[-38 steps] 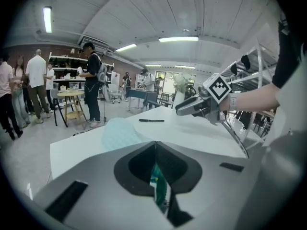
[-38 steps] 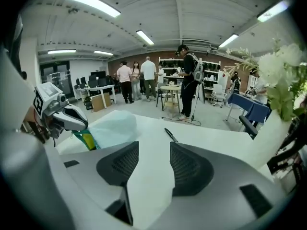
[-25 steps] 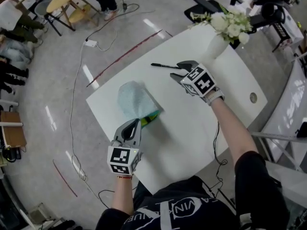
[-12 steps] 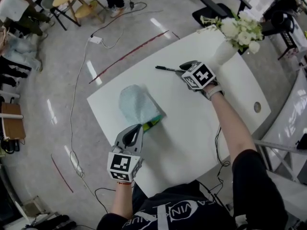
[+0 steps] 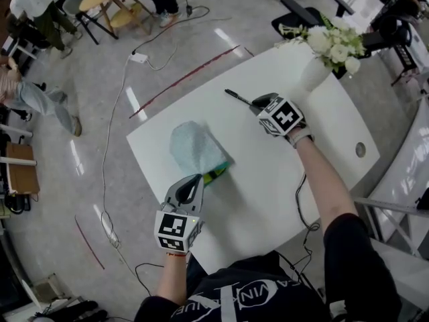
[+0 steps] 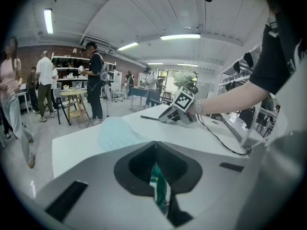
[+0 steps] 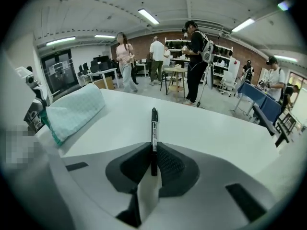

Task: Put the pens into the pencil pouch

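Note:
A black pen (image 5: 237, 96) lies on the white table (image 5: 268, 180), its near end between the jaws of my right gripper (image 5: 257, 102). Those jaws have just been closing, and in the right gripper view the pen (image 7: 154, 123) sits clamped between the pads of the right gripper (image 7: 153, 153). The pale teal pencil pouch (image 5: 194, 147) lies at mid table. My left gripper (image 5: 196, 179) is shut on its green open end (image 6: 158, 186), with the pouch's body (image 6: 114, 133) stretching away beyond the jaws.
A white vase of white flowers (image 5: 327, 44) stands at the table's far right corner. A round hole (image 5: 360, 149) sits near the right edge. People, chairs and cables are on the floor beyond the table's far and left sides.
My right gripper has sunk onto the pen and its jaws have closed from wide open to around the pen. The left gripper and pouch have stayed put.

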A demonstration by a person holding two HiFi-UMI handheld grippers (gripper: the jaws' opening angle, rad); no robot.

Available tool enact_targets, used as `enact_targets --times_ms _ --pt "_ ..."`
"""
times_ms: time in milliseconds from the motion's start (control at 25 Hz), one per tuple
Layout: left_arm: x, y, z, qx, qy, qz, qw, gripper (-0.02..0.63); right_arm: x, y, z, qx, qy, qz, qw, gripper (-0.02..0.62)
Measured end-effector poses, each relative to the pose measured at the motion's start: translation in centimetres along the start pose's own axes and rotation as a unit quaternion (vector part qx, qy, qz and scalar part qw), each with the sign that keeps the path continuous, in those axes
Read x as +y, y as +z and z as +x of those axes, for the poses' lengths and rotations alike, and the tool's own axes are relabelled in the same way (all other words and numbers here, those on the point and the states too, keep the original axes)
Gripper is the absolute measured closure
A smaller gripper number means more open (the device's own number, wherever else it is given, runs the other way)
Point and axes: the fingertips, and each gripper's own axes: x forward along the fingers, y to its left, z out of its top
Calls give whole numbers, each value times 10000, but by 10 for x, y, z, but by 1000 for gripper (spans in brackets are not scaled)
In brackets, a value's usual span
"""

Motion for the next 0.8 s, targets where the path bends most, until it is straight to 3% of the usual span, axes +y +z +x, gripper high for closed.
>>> enact_targets --times_ms 560,800 --pt "1 0 0 -137 -159 -495 9986 600 109 -34 -95 -416 50 588 9974 548" --pt "9 6 -5 -267 -131 -709 9970 601 176 -42 -117 -509 427 787 9947 548"
